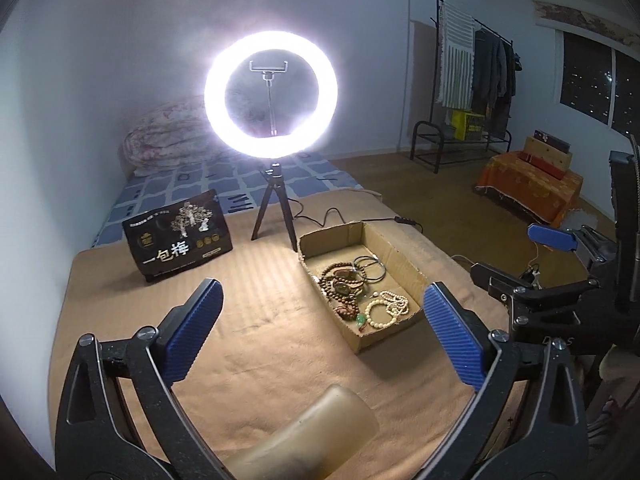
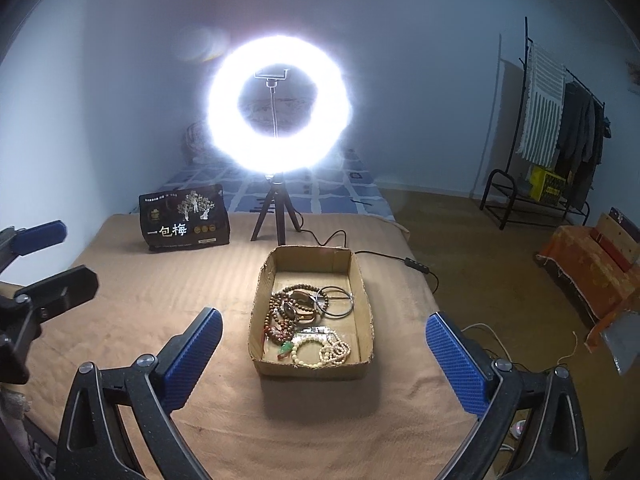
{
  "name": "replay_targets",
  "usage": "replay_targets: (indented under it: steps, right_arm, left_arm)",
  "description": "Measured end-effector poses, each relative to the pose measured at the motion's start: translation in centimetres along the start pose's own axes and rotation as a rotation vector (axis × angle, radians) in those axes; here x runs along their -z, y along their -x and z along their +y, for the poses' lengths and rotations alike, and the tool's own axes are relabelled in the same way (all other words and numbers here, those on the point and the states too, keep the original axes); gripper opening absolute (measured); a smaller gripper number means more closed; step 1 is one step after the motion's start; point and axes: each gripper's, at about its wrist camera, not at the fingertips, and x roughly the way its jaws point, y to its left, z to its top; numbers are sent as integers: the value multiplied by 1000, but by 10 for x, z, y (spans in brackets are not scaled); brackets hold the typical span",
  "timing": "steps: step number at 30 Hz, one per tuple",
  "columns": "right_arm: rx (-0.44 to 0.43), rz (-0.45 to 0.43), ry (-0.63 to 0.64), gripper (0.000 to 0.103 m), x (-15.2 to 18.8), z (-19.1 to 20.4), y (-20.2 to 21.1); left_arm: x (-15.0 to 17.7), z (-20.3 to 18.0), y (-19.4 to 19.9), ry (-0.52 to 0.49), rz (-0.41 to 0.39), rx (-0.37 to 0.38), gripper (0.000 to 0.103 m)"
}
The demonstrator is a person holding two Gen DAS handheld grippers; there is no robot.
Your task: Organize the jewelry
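An open cardboard box sits on a tan blanket. It holds brown bead bracelets, dark thin bangles, cream bead strands and a small green pendant. The box also shows in the left wrist view, right of centre. My right gripper is open and empty, its blue pads either side of the box's near end, above it. My left gripper is open and empty, left of the box. A yellowish translucent cylinder lies just below the left gripper.
A lit ring light on a small tripod stands behind the box, its cable trailing right. A black snack bag stands at back left. The right gripper shows in the left wrist view. The blanket's right edge drops to the floor.
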Motion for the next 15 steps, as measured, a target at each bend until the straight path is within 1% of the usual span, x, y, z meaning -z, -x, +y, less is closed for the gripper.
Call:
replay_targets:
  steps: [4,10,15]
  right_arm:
    - [5,-7,-17,103,4,-1,-1]
    - [18,-19,-33,103,5,-3,-2]
    - [17,-20,-41,103,5,-3,-2]
  left_arm:
    - [8,3,2,14,5,-20,102]
    - [12,6,-5,30,37,-36,102]
    - [13,7,-4,30,32,-50,102]
